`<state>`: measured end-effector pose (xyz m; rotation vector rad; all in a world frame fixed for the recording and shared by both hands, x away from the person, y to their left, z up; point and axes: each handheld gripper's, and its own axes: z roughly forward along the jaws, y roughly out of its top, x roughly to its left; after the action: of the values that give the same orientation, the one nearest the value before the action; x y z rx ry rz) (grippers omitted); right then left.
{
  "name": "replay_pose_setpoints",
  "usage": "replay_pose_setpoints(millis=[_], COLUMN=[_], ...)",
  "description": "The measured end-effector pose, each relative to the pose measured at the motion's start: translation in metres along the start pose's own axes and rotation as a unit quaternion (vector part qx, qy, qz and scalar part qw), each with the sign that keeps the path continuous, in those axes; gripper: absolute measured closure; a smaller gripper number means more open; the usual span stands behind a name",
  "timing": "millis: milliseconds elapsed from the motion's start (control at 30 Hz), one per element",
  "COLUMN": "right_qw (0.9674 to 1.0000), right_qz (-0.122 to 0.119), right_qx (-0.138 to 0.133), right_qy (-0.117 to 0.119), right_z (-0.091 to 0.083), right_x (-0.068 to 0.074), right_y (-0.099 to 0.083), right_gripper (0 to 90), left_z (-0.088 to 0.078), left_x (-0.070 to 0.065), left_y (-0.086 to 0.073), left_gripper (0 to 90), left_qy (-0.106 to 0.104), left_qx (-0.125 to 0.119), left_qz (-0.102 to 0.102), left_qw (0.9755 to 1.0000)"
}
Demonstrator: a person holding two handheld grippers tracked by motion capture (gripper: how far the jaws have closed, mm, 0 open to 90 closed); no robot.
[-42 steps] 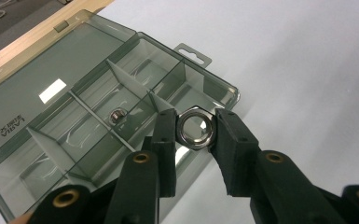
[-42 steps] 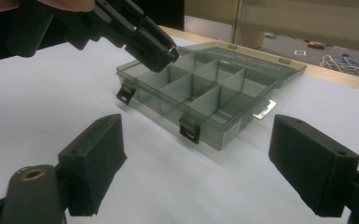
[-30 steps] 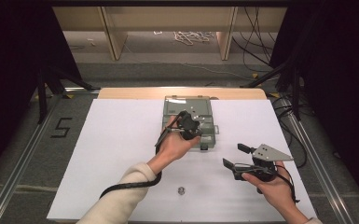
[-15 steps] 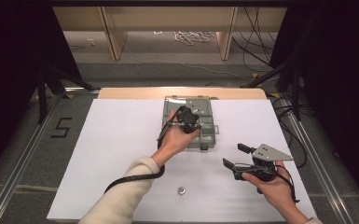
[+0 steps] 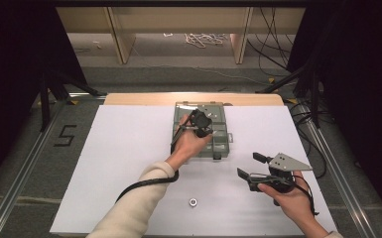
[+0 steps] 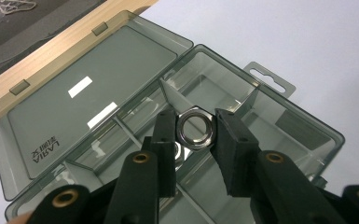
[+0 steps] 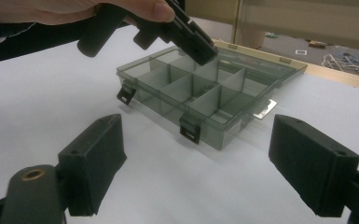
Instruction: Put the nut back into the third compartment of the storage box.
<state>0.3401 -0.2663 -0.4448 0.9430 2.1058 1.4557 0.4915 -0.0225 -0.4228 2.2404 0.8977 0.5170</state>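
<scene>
My left gripper [image 6: 195, 122] is shut on a shiny steel hex nut [image 6: 196, 128], pinched flat-to-flat between its two black pads. It hangs just above the middle compartments of a smoky clear plastic organizer box [image 6: 307, 126], whose lid [image 6: 98, 79] lies open flat behind it. From above, the left gripper [image 5: 201, 121] hovers over the box [image 5: 219, 144] at the table's centre back. My right gripper [image 5: 249, 165] rests near the front right, open and with nothing between its jaws. In the right gripper view its pads [image 7: 98, 163] frame the box [image 7: 200, 98] and the left gripper [image 7: 198, 46] above it.
A second hex nut [image 5: 193, 202] lies loose on the white sheet [image 5: 129, 163] near the front centre. A wooden strip [image 5: 144, 99] runs along the table's far edge. Cables lie on the floor beyond.
The left hand has carried the nut a little farther over the box and slightly lower. The right gripper has stayed where it was.
</scene>
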Motion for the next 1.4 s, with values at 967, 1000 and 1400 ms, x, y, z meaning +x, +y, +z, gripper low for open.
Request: replay_pose_setpoints(millis=[967, 1000, 1400], right_qw=[1.0000, 1.0000, 1.0000], right_qz=[0.001, 0.001, 0.001], right_qx=[-0.001, 0.000, -0.001], right_qy=[0.002, 0.002, 0.001], right_z=[0.000, 0.000, 0.000], right_x=[0.000, 0.000, 0.000], right_y=[0.000, 0.000, 0.000], right_gripper=[19.0, 19.0, 19.0], left_z=[0.018, 0.016, -0.022], left_x=[0.009, 0.009, -0.006], left_y=[-0.003, -0.002, -0.018], left_gripper=[65.9, 64.4, 31.6], left_qy=[0.009, 0.005, -0.001], left_qx=[0.006, 0.005, -0.009], left_qz=[-0.014, -0.013, 0.021], left_qw=[0.9998, 0.9999, 0.9997])
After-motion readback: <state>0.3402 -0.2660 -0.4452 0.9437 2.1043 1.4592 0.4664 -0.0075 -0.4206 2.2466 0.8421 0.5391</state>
